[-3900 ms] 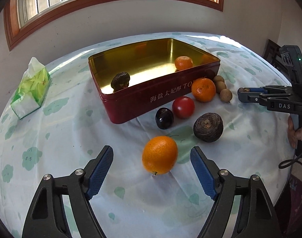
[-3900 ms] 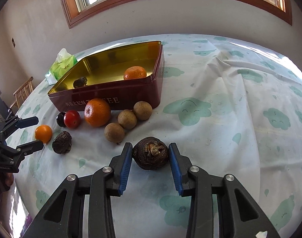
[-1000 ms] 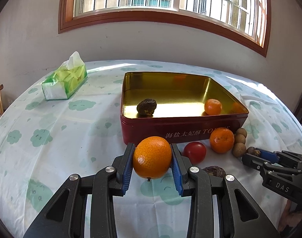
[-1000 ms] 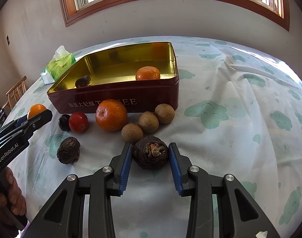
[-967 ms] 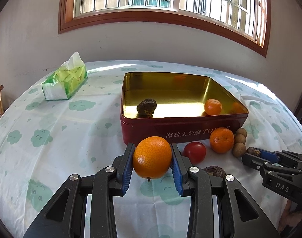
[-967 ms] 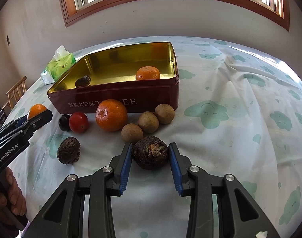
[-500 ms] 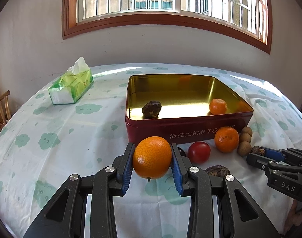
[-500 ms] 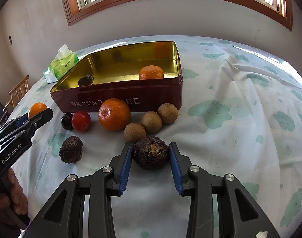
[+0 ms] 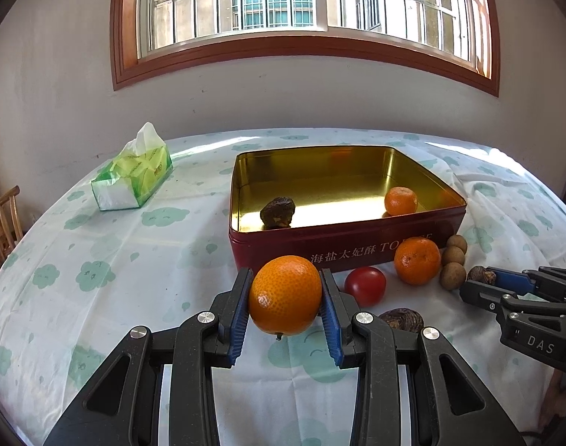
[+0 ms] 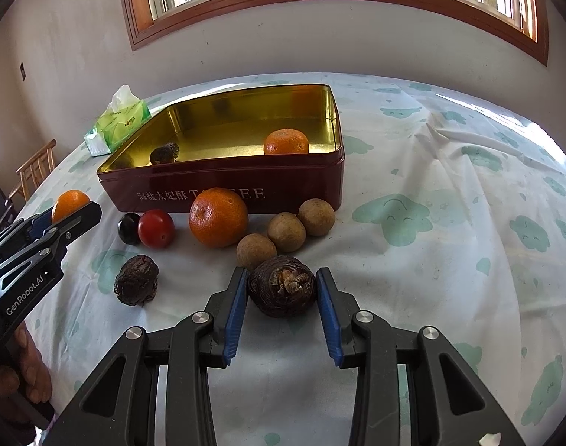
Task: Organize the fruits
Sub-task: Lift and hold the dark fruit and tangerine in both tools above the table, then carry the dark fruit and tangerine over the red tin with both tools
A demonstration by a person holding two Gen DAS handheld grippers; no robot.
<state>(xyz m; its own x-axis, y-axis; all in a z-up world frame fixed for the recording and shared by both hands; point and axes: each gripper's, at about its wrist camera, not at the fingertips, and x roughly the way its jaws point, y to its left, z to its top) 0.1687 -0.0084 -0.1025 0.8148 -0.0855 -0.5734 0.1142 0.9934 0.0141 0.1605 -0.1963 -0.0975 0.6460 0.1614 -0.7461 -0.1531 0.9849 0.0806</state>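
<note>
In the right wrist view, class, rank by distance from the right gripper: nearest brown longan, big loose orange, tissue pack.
1. Nearest brown longan, just beyond the left finger.
2. Big loose orange, front of tin.
3. Tissue pack, far left.

The left gripper clamps an orange above the tablecloth, near a red tin holding a mandarin; a tomato lies right.

Cloud-print clothed table — red tin, tissue pack, tomato, longans, loose orange.
</note>
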